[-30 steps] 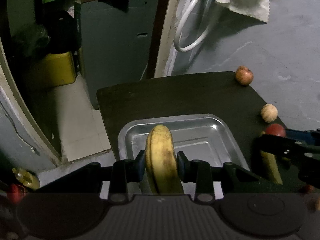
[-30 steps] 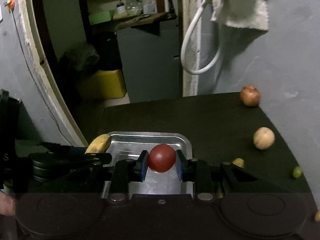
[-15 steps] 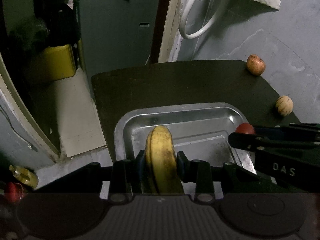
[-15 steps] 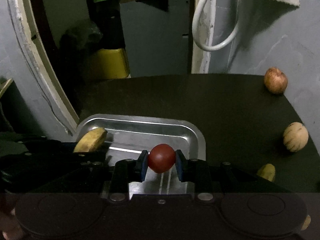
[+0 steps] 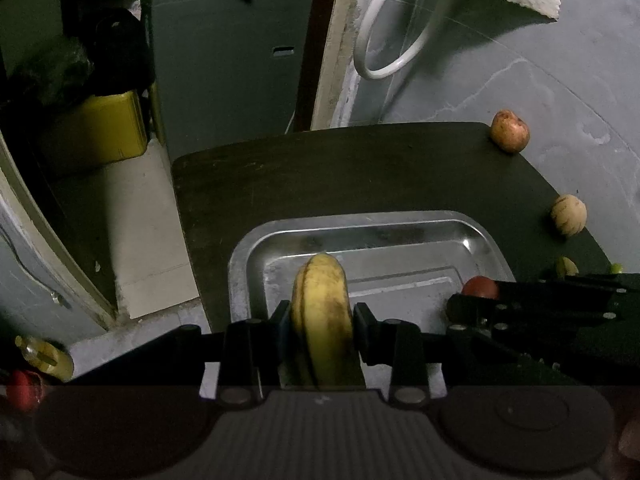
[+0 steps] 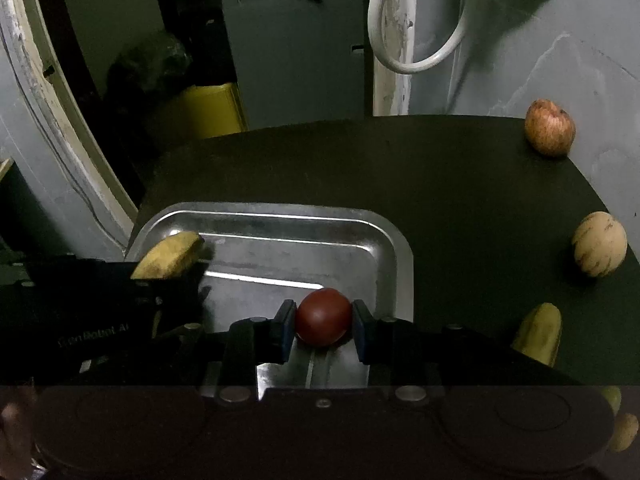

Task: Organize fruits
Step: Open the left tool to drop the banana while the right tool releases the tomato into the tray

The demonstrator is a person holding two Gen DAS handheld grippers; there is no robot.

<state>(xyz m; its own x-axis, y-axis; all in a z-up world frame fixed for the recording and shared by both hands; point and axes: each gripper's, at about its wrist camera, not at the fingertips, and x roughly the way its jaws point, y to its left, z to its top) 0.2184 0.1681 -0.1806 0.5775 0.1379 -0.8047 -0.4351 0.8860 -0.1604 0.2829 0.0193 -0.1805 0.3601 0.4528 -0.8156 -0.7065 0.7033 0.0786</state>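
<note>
A spotted yellow banana [image 5: 320,300] sits clamped between the pads of my left gripper [image 5: 320,322], low over the left half of a metal tray [image 5: 360,218]. My right gripper [image 6: 323,322] is shut on a round red fruit [image 6: 323,316], just above the tray's [image 6: 280,210] near right floor. In the right wrist view the banana [image 6: 168,256] pokes out of the left gripper at the tray's left side. From the left wrist view the red fruit [image 5: 480,286] shows at the tray's right rim.
On the dark table [image 6: 440,184], right of the tray, lie an apple [image 6: 550,128], a pale striped round fruit [image 6: 599,250] and another banana [image 6: 538,334]. A small green fruit [image 5: 616,268] lies near the right edge. A grey wall stands behind, the floor drops off left.
Both grippers have come down toward the tray with their fruit. The right gripper has also moved in over the tray's right side. Both grips look unchanged.
</note>
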